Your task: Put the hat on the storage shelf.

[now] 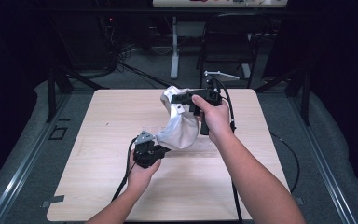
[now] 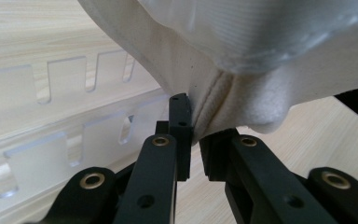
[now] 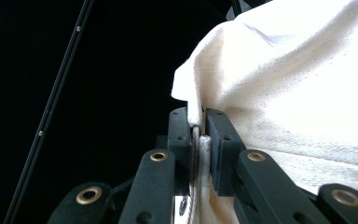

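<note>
Nearest to us in the high view, two bare forearms reach up from the bottom edge over a pale wooden table (image 1: pixel 98 186). Our left hand (image 1: pixel 141 176) holds the left gripper (image 1: pixel 156 150) low, close above the tabletop near its middle. Its jaws are closed down on the lower corner of a white cloth bag (image 1: pixel 179 128). In the left gripper view the cloth (image 2: pixel 242 70) hangs directly over the jaws, and a stitched seam runs down between them, pinched near their tips with only a narrow gap showing below the fabric. Beneath and to the left in that view lies a clear plastic strip (image 2: pixel 51 154) with rectangular notches, flat on the wood.

A little farther away, our right hand (image 1: pixel 214 116) is raised higher above the table, holding the right gripper (image 1: pixel 175 99). Its jaws are clamped on the upper edge of the same bag. In the right gripper view the jaws are nearly together, and a folded hem of the cream fabric (image 3: pixel 284 102) is squeezed between them, the rest of the cloth billowing to the right against a dark background.

So the bag is stretched in the air between the two grippers, sagging in a curve from the high right grip down to the low left grip.

Beyond the table we see a dark floor, a black folding chair (image 1: pixel 228 42), and a white table leg (image 1: pixel 174 46).
</note>
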Motion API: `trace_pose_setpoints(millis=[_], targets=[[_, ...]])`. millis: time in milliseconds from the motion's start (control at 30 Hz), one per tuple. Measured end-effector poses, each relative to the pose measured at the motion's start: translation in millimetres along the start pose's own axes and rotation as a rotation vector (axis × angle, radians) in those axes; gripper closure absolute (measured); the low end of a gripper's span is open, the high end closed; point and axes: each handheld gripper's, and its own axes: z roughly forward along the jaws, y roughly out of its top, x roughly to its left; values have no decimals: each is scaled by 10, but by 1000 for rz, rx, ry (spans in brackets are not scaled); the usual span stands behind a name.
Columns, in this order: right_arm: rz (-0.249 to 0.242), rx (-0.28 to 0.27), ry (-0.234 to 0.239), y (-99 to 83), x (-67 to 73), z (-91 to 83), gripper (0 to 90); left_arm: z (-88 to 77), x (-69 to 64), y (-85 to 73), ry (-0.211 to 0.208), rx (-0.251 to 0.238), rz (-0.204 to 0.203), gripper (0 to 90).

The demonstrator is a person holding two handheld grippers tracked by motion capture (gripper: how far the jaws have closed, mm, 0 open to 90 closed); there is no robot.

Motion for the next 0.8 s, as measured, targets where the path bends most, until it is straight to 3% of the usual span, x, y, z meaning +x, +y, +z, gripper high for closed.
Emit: trace_pose_setpoints(millis=[100,233,400,433,633,667,700,733,800], targets=[[8,-1,6,9,-8,23,813,33,-35,-25,7,-6,9,849],[9,2,12,19,-23,32,813,42,-86,33,24,27,56,851],[9,-23,2,61,-35,-31,814,63,-56,120,8,1,99,855],[11,-30,1,71,-34,-42,814,80,-44,129,-4,2,84,855],[12,-26,-4,84,-52,-31,814,117,-50,121,-1,5,79,854],[11,-24,-5,83,-54,-25,814,98,-43,110,11,5,52,854],[15,-25,-6,80,-54,-16,814,98,-43,110,11,5,52,854],[12,-20,-11,79,-55,-10,814,86,-33,84,46,15,64,853],[9,-14,-13,70,-57,8,814,94,-67,57,68,27,95,853]])
